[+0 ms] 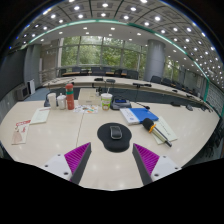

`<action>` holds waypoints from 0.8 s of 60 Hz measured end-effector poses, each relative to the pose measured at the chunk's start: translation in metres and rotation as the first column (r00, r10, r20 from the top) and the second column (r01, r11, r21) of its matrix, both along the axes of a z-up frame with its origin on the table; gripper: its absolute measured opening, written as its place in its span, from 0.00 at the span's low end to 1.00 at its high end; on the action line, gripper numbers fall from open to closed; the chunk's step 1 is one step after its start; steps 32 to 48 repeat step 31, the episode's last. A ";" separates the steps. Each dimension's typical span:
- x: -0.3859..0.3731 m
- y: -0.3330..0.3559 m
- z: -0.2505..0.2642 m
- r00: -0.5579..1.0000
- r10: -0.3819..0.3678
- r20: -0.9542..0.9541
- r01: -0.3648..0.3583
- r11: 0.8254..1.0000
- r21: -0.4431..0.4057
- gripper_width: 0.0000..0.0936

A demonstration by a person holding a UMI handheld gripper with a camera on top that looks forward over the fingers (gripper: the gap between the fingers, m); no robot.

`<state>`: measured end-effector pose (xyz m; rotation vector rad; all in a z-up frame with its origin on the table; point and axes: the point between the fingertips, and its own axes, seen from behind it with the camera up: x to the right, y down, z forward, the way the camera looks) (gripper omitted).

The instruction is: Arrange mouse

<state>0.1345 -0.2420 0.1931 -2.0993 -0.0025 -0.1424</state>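
**Mouse waits on its round mat, claw spread wide**

Pale tabletop (60,140) fills a large office with ceiling lights and tall windows behind. Just ahead of the claw (112,160), in line with the gap between its fingers, a grey mouse (115,132) sits on a dark round mat (114,138). Both purple-padded fingers stand wide apart, gripping nothing. Beyond the mouse, a clear cup (106,101) and an orange-capped bottle (70,97) stand among clutter; blue items (141,114) lie ahead to the right.
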 end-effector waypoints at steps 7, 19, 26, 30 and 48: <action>-0.013 -0.044 0.015 1.000 0.005 -0.004 -0.005 1.000 0.015 0.91; -0.024 -0.083 0.028 1.000 0.021 0.011 -0.021 0.999 0.031 0.91; -0.026 -0.092 0.032 1.000 0.019 0.016 -0.019 0.999 0.042 0.91; -0.026 -0.094 0.036 1.000 0.019 0.022 -0.021 0.999 0.050 0.91; -0.026 -0.094 0.037 1.000 0.020 0.022 -0.021 0.999 0.050 0.91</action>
